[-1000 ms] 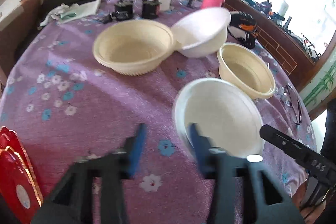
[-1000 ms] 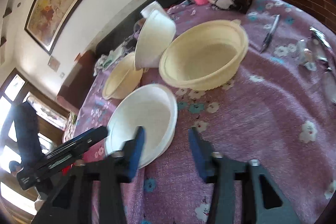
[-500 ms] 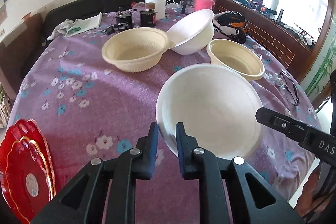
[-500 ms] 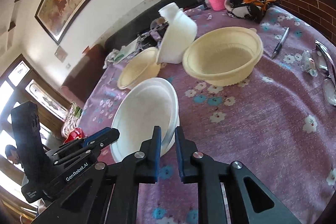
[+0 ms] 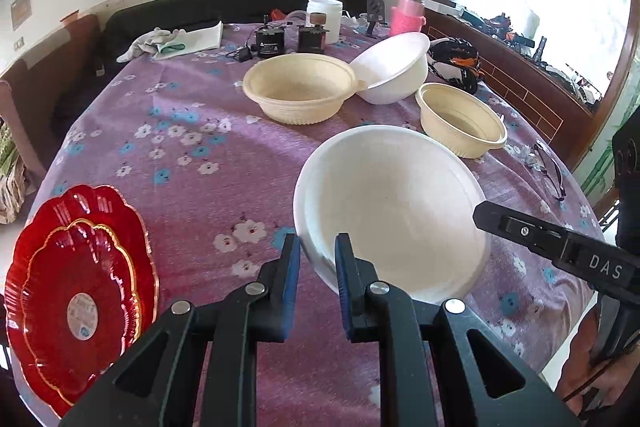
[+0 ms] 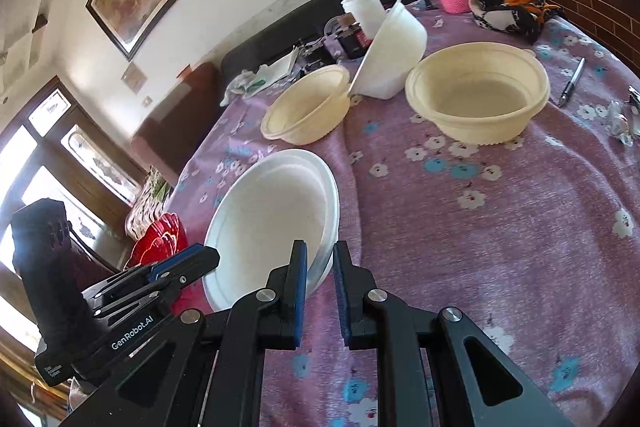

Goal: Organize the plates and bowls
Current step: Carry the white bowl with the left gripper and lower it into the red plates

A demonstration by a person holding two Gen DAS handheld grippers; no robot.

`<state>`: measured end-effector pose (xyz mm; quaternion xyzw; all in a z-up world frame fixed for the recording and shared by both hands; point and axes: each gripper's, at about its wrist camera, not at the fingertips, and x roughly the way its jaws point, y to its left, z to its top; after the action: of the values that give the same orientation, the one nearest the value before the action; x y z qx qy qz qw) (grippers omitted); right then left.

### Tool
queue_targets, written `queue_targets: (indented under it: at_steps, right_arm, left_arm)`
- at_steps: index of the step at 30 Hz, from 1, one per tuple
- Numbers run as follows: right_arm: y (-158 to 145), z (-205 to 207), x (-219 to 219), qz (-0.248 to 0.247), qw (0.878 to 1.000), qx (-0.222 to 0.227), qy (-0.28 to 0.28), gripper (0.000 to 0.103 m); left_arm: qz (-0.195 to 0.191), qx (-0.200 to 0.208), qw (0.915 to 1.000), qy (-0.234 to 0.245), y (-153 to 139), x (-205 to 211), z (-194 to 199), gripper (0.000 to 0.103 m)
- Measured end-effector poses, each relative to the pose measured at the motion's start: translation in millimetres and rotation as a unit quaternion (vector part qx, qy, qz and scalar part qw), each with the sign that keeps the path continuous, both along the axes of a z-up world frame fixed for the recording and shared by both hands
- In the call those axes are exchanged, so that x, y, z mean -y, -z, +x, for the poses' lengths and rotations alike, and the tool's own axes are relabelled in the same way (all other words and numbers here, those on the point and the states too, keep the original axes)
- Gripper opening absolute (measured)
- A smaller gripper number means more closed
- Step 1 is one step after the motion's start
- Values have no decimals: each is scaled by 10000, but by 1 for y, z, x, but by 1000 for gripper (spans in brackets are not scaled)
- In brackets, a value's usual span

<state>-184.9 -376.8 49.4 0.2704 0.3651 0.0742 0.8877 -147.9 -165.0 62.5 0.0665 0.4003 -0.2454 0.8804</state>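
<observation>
At the near edge of the round table [image 5: 192, 131], draped in a purple flowered cloth, the left gripper [image 5: 317, 261] is clamped on the rim of a white foam bowl [image 5: 392, 211], its blue pads pinching the near left side of the rim. In the right wrist view the right gripper [image 6: 320, 269] is closed in the same way on the opposite side of that same white foam bowl [image 6: 276, 215], so the bowl hangs between the two tools, tilted, with its lower edge raised off the cloth. It looks like more than one bowl nested together, since a second rim line shows just inside the outer one. The right gripper's black body reaches into the left wrist view from the right [image 5: 560, 247].

To the left of the held bowl, at the table's edge, sit two red scalloped plates [image 5: 80, 287], a smaller one stacked on a larger one. Further in, to the right, stands a small cream bowl [image 5: 460, 121], upright on the cloth. Beyond it lies a larger cream bowl [image 5: 300, 87], also upright. A second white bowl [image 5: 394, 67] leans tilted against the large cream bowl's rim, its opening facing that bowl. A pair of glasses [image 5: 550, 171] lies near the right edge. At the far side are a white jar [image 5: 325, 13], a pink bottle [image 5: 408, 13] and a black and orange cloth bundle [image 5: 456, 61].
</observation>
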Motion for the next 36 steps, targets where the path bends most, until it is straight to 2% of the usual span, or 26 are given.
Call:
queue_targets:
  at_steps: [11, 21, 27, 36]
  right_arm:
    - [-4, 4, -19, -109, 9997, 23, -205, 15]
    - [-19, 14, -50, -255, 9982, 99, -526, 15]
    - [-28, 24, -76, -303, 9964, 125, -785, 15]
    - [-38, 51, -149, -473, 9882, 95, -1456, 16]
  left_arm:
    - [-138, 87, 9997, -155, -7, -24, -6, 16]
    - [-314, 255, 9983, -431, -22, -59, -9, 23]
    - [-412, 387, 9959, -708, -31, -92, -12, 23]
    - [-573, 457, 9876, -1390, -33, -169, -14, 24]
